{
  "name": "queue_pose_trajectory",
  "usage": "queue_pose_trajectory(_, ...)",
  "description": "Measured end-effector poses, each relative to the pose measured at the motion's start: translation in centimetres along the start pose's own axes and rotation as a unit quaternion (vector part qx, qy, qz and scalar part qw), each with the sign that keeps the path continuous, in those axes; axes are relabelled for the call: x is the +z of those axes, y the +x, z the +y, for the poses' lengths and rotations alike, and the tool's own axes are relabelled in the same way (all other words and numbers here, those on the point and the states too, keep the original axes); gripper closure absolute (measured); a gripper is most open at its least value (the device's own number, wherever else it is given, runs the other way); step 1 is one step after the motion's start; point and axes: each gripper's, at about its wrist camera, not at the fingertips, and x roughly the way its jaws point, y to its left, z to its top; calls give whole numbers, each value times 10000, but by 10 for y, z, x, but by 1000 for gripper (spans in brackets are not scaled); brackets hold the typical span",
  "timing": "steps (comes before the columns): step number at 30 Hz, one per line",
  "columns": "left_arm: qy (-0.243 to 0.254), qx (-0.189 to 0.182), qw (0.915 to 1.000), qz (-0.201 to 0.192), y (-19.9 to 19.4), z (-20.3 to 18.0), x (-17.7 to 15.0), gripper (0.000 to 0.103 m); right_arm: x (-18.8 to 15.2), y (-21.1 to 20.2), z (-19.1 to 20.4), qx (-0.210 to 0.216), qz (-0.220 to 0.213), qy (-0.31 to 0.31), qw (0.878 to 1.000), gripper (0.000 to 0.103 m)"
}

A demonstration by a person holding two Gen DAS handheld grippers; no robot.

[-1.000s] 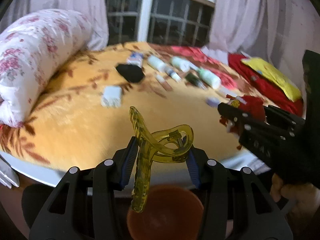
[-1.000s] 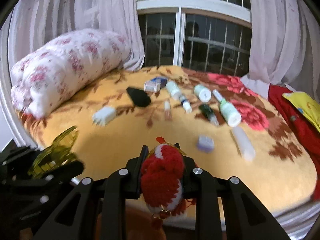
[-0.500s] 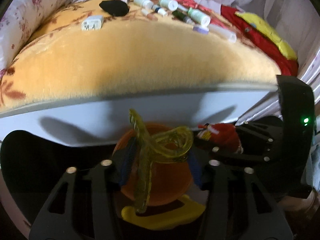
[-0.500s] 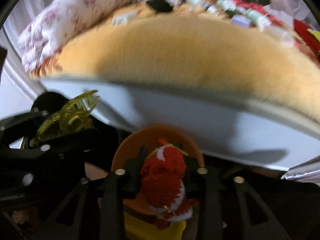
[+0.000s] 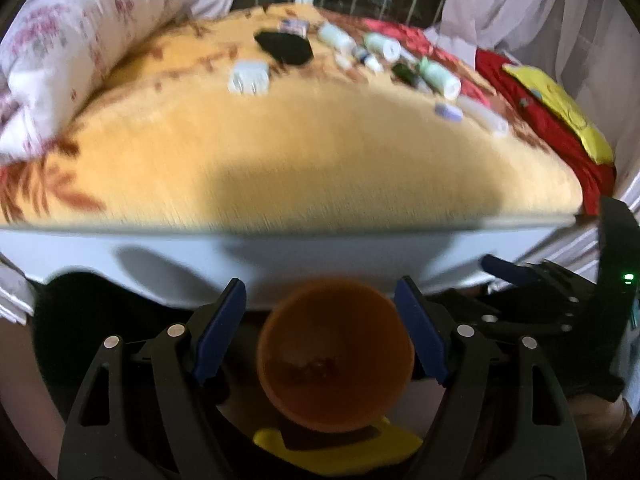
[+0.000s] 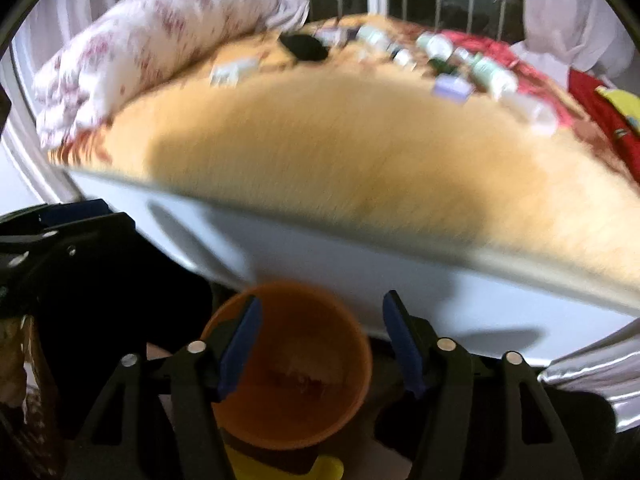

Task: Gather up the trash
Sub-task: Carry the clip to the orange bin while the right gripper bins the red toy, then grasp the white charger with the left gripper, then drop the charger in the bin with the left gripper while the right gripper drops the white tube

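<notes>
Both claws hang with jaws opening and empty: the orange bin (image 5: 335, 354) sits directly under the left claw (image 5: 320, 332), and at 7 o'clock under the right claw (image 6: 320, 340).

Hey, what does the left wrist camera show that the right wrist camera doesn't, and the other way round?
Only the left wrist view shows the left tool head-on, its jaws opening and empty, with the right tool off to its right. Only the right wrist view shows the right tool head-on, jaws also opening and empty. Both show the orange bin below the tools, the bed and the scattered bottles.
</notes>
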Motion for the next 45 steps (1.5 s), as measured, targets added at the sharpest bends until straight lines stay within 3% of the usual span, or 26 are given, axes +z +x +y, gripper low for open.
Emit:
queue_pose_trajectory(5, 15, 392, 9970, -668, -2, 16, 50, 28, 35, -23, -19, -124, -690, 81, 9975, 34)
queue_pose_trajectory(9, -45, 668, 9932, -952, 13, 30, 89, 28, 62, -29, -30, -259, -1084, 94, 9937, 33)
queue_pose_trajectory(14, -206, 858, 9926, -834, 53, 45, 130, 28, 79, -21, -40, -281, -1183, 144, 9925, 33)
queue_pose_trajectory(21, -127, 1142, 9910, -692, 101, 46, 160, 28, 79, -10, -48, -400, -1201, 147, 9918, 33)
queue_pose_trajectory(23, -84, 1224, 9899, -705, 111, 47, 162, 32, 80, -6, -56, -414, -1174, 259, 9919, 33)
queue_pose_trajectory(24, -98, 1193, 9904, -686, 115, 48, 163, 60, 80, -5, -59, -419, -1174, 293, 9918, 33)
queue_pose_trajectory(25, -141, 1131, 9915, -628, 119, 51, 164, 63, 80, -4, -63, -440, -1178, 349, 9914, 33)
queue_pose_trajectory(31, -208, 891, 9919, -876, 101, 50, 148, 64, 89, -7, -90, -658, -1317, 624, 9871, 33)
queue_pose_trajectory(36, 24, 717, 9921, -1025, 81, 30, 130, 64, 110, -5, -133, -1167, -1411, 904, 9789, 33)
queue_pose_trajectory(40, 83, 486, 9932, -1052, 73, 17, 121, 64, 129, 15, -166, -1394, -1117, 1136, 9773, 33)
queue_pose_trajectory(45, 158, 275, 9937, -1073, 66, 3, 113, 64, 145, 40, -174, -1417, -751, 1172, 9801, 38)
